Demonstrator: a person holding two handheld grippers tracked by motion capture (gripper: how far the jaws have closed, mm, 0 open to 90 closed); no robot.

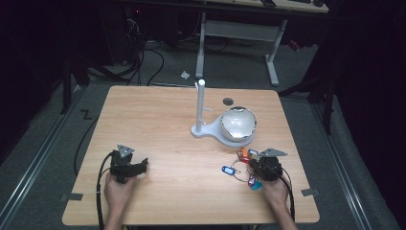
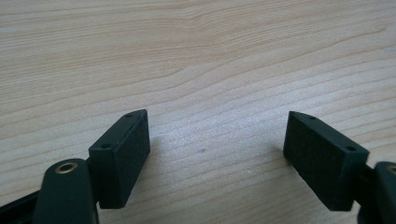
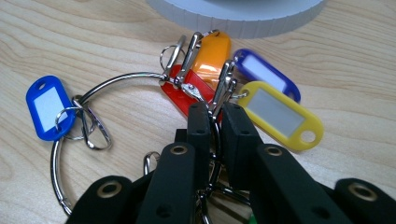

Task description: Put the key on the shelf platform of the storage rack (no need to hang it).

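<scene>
key ring with tags, pinched at the table's right front

the key ring (image 3: 116, 81), a large wire loop carrying coloured plastic tags, lies on the wooden table (image 1: 158, 115) near its right front edge, just in front of the white stand base (image 3: 233, 14). the right gripper (image 3: 217, 116) has its jaws drawn almost together on a metal clip (image 3: 224, 86) of the bunch, the clip rising between the two pads. around it fan a red tag (image 3: 187, 91), an orange tag (image 3: 212, 51), a yellow tag (image 3: 280, 114) and a dark blue tag (image 3: 261, 70); another blue tag (image 3: 46, 107) lies off to the side on the loop.

the left gripper (image 2: 217, 140) rests at the table's left front, jaws spread wide, with bare wood between them.

a shiny metal bowl (image 1: 237, 124) sits upside down on the stand base beside the white post (image 1: 200, 103); what lies under it cannot be told.
</scene>
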